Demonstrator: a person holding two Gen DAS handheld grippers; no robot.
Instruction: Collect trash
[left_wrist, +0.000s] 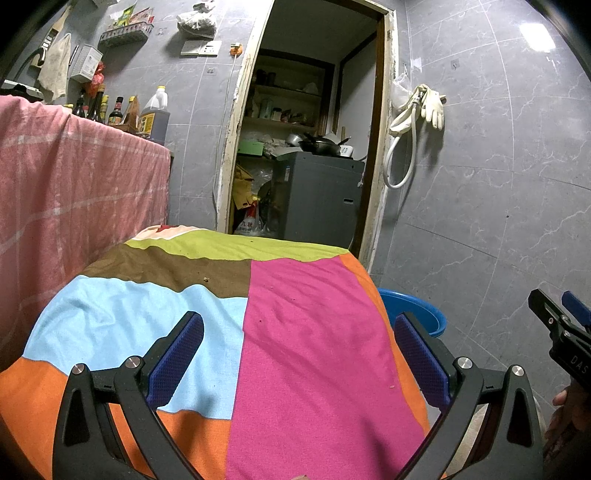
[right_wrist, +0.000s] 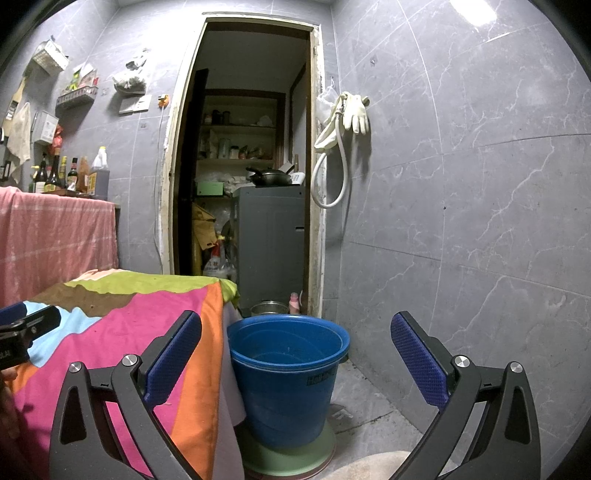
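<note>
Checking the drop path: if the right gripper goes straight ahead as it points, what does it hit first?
Probably the blue bucket, centred between the open right gripper fingers, beside the cloth-covered table. Depth is unclear; it may pass over the rim.

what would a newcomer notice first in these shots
The patchwork cloth in pink, orange, sky blue, brown and lime fills the table under the open left hand-held gripper. Next comes the blue bucket on the floor right beside the table, framed by the open right hand-held gripper. Behind both, a dark doorway shows cluttered shelves.
</note>
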